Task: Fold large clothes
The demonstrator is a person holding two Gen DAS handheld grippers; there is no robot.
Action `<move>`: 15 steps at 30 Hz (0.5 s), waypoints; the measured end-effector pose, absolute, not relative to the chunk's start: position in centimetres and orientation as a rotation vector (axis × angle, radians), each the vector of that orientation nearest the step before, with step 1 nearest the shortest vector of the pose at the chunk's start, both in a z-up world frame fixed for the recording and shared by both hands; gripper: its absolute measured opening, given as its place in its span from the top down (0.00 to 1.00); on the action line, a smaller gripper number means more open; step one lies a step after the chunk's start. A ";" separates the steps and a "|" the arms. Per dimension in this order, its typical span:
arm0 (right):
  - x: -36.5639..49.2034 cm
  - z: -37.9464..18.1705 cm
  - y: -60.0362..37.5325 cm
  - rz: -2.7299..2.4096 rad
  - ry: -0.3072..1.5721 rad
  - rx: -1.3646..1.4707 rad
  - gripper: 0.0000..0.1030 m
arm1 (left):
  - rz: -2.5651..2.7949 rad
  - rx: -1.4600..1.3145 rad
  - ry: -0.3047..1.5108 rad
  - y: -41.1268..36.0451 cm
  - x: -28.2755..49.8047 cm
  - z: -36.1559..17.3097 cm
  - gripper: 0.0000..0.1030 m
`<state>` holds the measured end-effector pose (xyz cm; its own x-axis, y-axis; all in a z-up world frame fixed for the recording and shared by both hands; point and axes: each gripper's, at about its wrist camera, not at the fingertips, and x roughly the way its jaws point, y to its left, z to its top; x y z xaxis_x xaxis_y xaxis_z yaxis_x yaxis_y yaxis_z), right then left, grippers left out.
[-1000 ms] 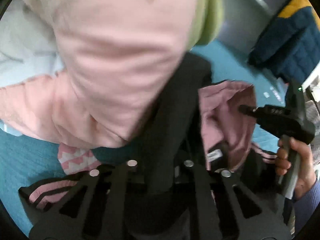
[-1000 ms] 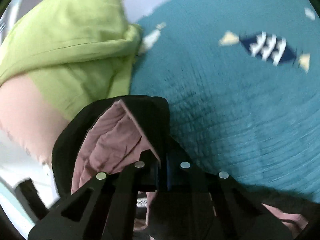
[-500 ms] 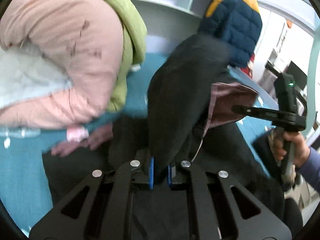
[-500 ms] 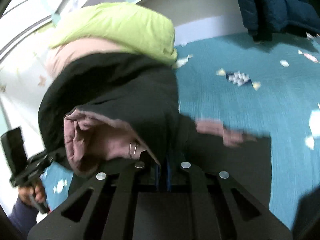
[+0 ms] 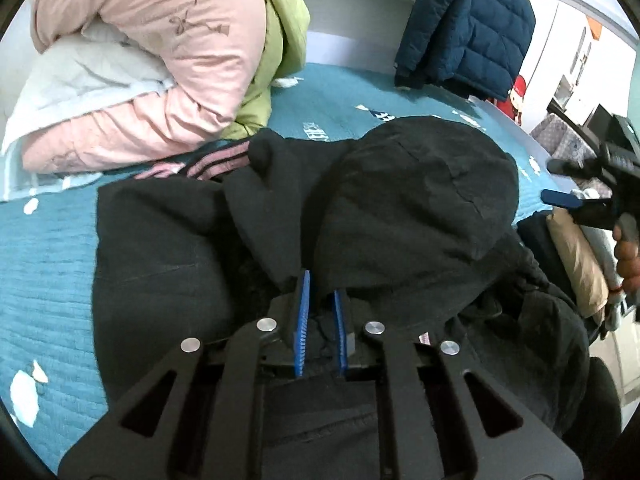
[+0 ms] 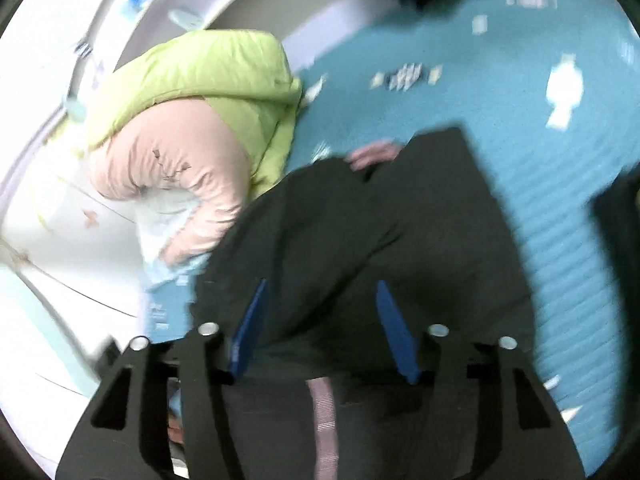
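Black fabric of the hooded jacket [image 5: 416,200] lies heaped on the teal bed [image 5: 44,264], and your left gripper [image 5: 320,312] is clenched on a bunch of it, presumably to anchor that edge for the fold. Your right gripper [image 6: 320,320] is opening, its blue pads clear of the cloth below, so that side looks let go to settle flat beside the pink coat [image 5: 160,52].

Left tool [image 5: 321,320] pinches black cloth between nearly closed jaws; right tool [image 6: 320,324] is opening, pads clear.
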<state>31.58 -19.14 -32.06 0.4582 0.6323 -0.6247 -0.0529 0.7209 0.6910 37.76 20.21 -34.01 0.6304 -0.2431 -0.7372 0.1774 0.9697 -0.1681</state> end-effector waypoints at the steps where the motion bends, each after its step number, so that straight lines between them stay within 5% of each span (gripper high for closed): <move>1: 32.4 -33.0 -18.3 0.463 1.085 0.712 0.43 | -0.237 -0.082 0.858 20.3 37.5 -34.1 0.87; 5: 35.1 -37.2 -15.4 0.480 1.201 0.977 0.42 | -0.247 -0.133 0.848 20.5 36.3 -33.1 0.68; 8: 36.1 -39.2 -14.0 0.549 1.164 1.165 0.43 | -0.245 -0.152 0.842 20.6 35.6 -32.4 0.66; 9: 36.2 -39.3 -13.6 0.545 1.151 1.157 0.56 | -0.245 -0.156 0.838 20.5 35.3 -32.0 0.64; 10: 36.2 -39.3 -13.2 0.542 1.134 1.133 0.87 | -0.244 -0.158 0.831 20.5 35.2 -31.7 0.62; 12: 35.7 -39.2 -12.9 0.520 1.107 1.092 0.90 | -0.217 -0.163 0.811 20.7 35.1 -30.6 0.51; 15: 33.6 -37.7 -12.9 0.526 1.053 0.973 0.91 | -0.202 -0.203 0.774 20.8 35.0 -28.6 0.49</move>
